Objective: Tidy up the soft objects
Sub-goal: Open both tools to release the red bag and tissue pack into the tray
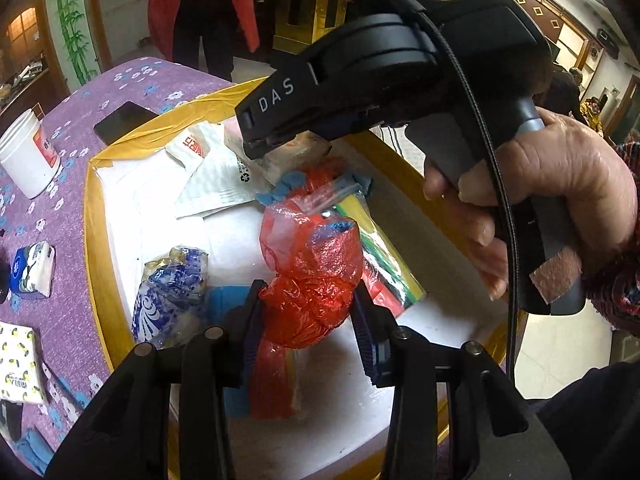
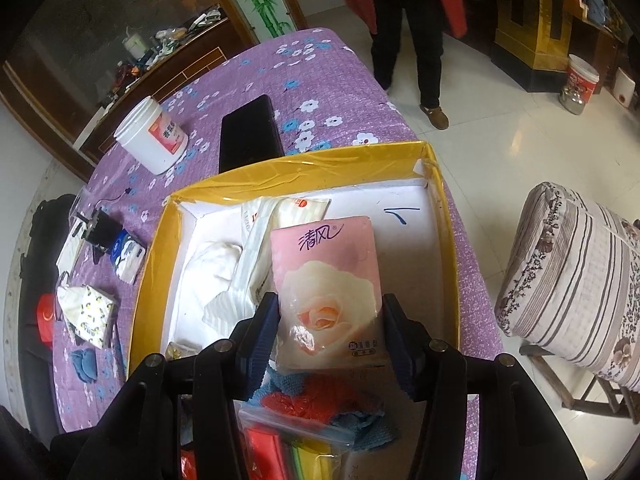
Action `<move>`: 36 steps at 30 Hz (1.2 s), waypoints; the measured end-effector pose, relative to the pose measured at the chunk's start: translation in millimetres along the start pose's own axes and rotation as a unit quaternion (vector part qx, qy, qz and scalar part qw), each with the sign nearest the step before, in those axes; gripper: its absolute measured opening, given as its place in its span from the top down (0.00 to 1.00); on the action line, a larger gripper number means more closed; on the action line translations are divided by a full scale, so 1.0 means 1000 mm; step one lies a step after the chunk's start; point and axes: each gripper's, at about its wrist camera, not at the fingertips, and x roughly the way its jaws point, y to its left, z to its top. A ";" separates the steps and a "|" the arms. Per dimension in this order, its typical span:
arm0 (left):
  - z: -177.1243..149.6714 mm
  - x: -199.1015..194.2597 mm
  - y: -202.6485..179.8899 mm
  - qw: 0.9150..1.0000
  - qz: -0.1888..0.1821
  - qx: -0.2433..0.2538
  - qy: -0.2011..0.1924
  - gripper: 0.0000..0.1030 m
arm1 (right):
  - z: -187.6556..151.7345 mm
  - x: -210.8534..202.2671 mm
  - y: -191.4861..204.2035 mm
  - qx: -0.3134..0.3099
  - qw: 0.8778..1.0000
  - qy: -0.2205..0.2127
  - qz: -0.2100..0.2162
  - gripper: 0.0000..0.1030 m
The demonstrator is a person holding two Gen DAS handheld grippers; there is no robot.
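My left gripper (image 1: 306, 312) is shut on a crumpled red plastic bag (image 1: 312, 276) and holds it over the yellow-rimmed white box (image 1: 94, 216). My right gripper (image 2: 330, 334) is shut on a pink tissue pack with a rose print (image 2: 326, 288), above the same box (image 2: 444, 208). The right gripper also shows in the left wrist view (image 1: 256, 146), at the box's far side. Inside the box lie white wipe packs (image 1: 208, 168), a blue-and-white bag (image 1: 172, 292), a blue cloth (image 2: 360, 424) and a colourful flat packet (image 1: 380, 260).
The box sits on a purple flowered tablecloth (image 2: 320, 80). On the cloth are a white tub (image 2: 154, 138), a black phone (image 2: 248, 134), tissue packs (image 2: 90, 312) (image 2: 128, 254) and a small blue cloth (image 2: 84, 364). A person in red stands beyond the table. A cushioned stool (image 2: 568, 276) stands at the right.
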 end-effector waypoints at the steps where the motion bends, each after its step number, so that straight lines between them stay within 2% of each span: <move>1: 0.000 -0.001 -0.001 1.000 0.000 0.000 0.000 0.62 | 0.000 0.000 0.000 0.000 1.000 0.000 0.000 0.46; 10: 0.002 -0.010 -0.001 1.000 -0.001 -0.001 -0.013 0.53 | -0.004 -0.019 0.001 -0.002 1.000 -0.016 0.002 0.42; 12: 0.002 -0.014 -0.001 1.000 0.002 0.000 -0.019 0.45 | -0.005 -0.024 0.004 -0.006 1.000 -0.021 0.001 0.41; 13: 0.002 -0.015 -0.001 1.000 0.002 0.000 -0.021 0.44 | -0.006 -0.027 0.005 -0.007 1.000 -0.023 0.001 0.40; 16: 0.001 -0.020 -0.001 1.000 0.003 0.000 -0.029 0.43 | -0.008 -0.035 0.010 -0.010 0.999 -0.030 0.000 0.36; 25: -0.004 -0.039 0.003 0.999 0.008 -0.003 -0.048 0.43 | -0.015 -0.058 0.019 -0.007 0.999 -0.045 0.004 0.34; 36: -0.023 -0.069 0.026 0.997 0.023 -0.041 -0.067 0.43 | -0.024 -0.077 0.046 -0.010 0.998 -0.055 0.022 0.33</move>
